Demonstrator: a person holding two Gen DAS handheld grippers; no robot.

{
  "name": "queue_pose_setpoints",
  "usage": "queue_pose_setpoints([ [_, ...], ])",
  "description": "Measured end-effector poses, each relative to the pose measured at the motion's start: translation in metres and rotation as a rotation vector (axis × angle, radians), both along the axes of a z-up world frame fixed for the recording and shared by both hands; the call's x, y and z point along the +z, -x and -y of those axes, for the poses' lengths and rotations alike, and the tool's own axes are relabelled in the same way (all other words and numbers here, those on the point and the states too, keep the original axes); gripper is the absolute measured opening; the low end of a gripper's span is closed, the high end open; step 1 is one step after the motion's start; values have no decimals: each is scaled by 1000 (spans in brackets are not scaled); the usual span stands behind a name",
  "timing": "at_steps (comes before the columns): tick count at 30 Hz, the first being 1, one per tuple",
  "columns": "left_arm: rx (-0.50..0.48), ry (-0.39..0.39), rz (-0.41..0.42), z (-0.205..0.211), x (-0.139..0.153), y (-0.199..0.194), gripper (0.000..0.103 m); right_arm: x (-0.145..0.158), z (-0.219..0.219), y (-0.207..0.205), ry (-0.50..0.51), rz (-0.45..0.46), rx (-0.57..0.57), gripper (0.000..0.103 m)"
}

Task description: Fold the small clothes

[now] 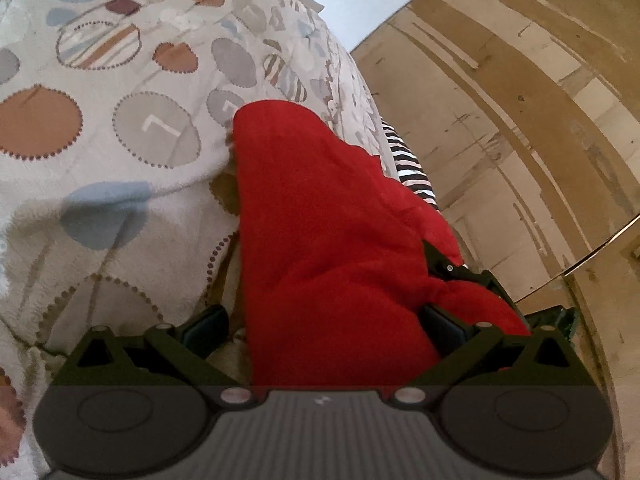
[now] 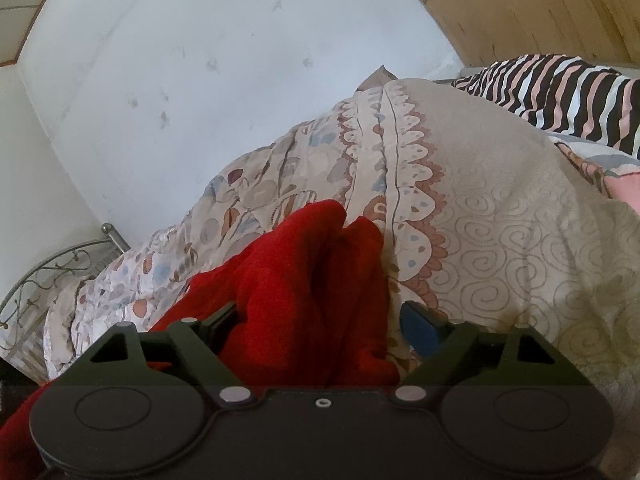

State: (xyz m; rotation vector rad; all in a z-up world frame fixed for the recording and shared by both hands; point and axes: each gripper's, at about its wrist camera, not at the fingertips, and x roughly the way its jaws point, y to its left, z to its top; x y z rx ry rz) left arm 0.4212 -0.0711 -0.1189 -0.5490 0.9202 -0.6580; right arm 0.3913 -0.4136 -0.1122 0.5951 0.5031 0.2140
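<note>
Left wrist view: your left gripper (image 1: 324,326) has its jaws spread wide, and the red garment (image 1: 320,220) runs up between them, long axis from 6 toward 12 o'clock. The left pad at 9 o'clock stands clear of the cloth. The right pad at 3 o'clock is touching or half buried in a bunched red fold; can't tell if anything is actually pinched, so count it as not gripping. The garment lies on the patterned bedspread (image 1: 120,120), which fills everything from 9 to 12 o'clock. A striped cloth (image 1: 404,156) peeks out at 2 o'clock, at the bed edge beside the wood floor (image 1: 520,120).

Right wrist view: your right gripper (image 2: 320,320) also has jaws spread. The red garment (image 2: 312,280) bunches between them, heaped toward 12 o'clock. The left pad touches or sits under the cloth at 9 o'clock; the blue right pad at 3 o'clock is apart from it, bedspread (image 2: 500,220) showing in the gap. So no pinch yet. Striped cloth (image 2: 560,88) lies well apart at 2 o'clock. Metal bed frame (image 2: 52,276) at 9 o'clock, white wall (image 2: 220,60) behind.

Judgement: both grippers are equally at the cloth; the next move needs a closing onto the fabric between the pads. No containers in view.
</note>
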Motion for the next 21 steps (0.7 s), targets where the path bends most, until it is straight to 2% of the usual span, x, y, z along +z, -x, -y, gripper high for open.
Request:
queue_pose_setpoints([
  [5, -12, 22, -15, 0, -3, -3, 103, 0, -1, 0, 12, 1, -1, 84],
  [7, -15, 27, -18, 1, -2, -3, 98, 1, -2, 2, 14, 7, 2, 77],
  [8, -13, 39, -29, 1, -1, -3, 92, 2, -2, 2, 13, 8, 5, 74],
  [9, -13, 49, -39, 1, 0, -2, 85, 3, -3, 3, 14, 5, 6, 67],
  [10, -12, 46, -41, 1, 3, -1, 83, 7, -5, 4, 14, -1, 12, 60],
  [13, -14, 13, -29, 6, 12, 2, 75, 18, -11, 6, 37, -29, 10, 49],
  [15, -2, 1, -24, 7, 18, 5, 66, 25, -12, 8, 25, -53, 2, 45],
  [18, -4, -22, 9, 6, 34, 11, 58, 41, -17, 13, 12, -67, -18, 42],
  [21, -7, -14, 35, -3, 52, 13, 57, 63, -28, 21, 22, -40, -10, 41],
])
